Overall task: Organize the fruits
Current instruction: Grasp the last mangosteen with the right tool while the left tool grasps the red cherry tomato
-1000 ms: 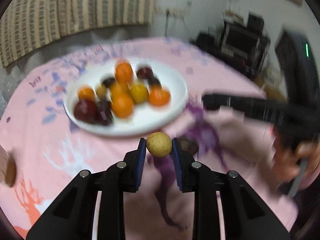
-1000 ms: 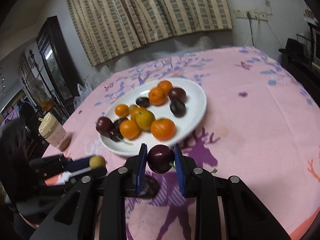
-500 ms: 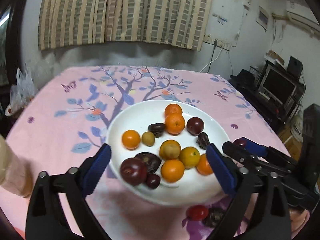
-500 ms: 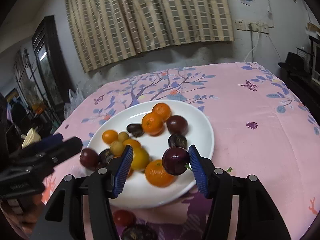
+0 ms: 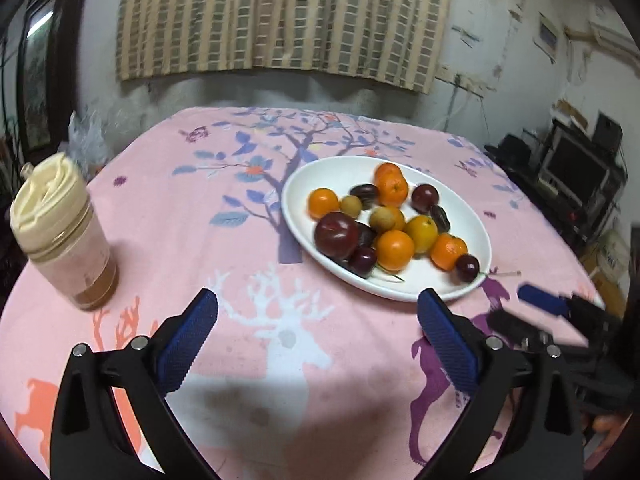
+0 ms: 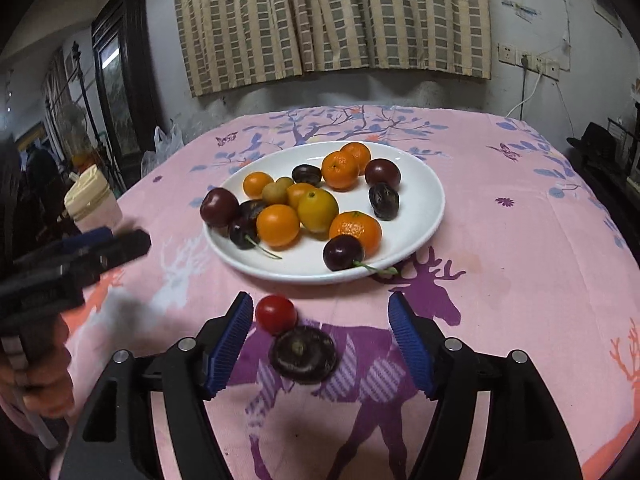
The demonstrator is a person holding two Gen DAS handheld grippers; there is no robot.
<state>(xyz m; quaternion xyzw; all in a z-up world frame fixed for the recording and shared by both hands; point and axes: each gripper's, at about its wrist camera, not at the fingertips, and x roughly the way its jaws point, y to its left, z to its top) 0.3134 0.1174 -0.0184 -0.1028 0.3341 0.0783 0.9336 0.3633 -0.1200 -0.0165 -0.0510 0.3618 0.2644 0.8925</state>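
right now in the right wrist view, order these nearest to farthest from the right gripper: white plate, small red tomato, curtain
1. small red tomato, just ahead of the right gripper, by its left finger
2. white plate, mid-table
3. curtain, back wall

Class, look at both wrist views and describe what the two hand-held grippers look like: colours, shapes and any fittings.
Both the left gripper and the right gripper have black, angular plastic arms with round silver fasteners at the joints. Each finger ends in a blue pad with a fine ribbed texture. No cables or markings show. In the right wrist view, the left gripper has a black body with a handle.
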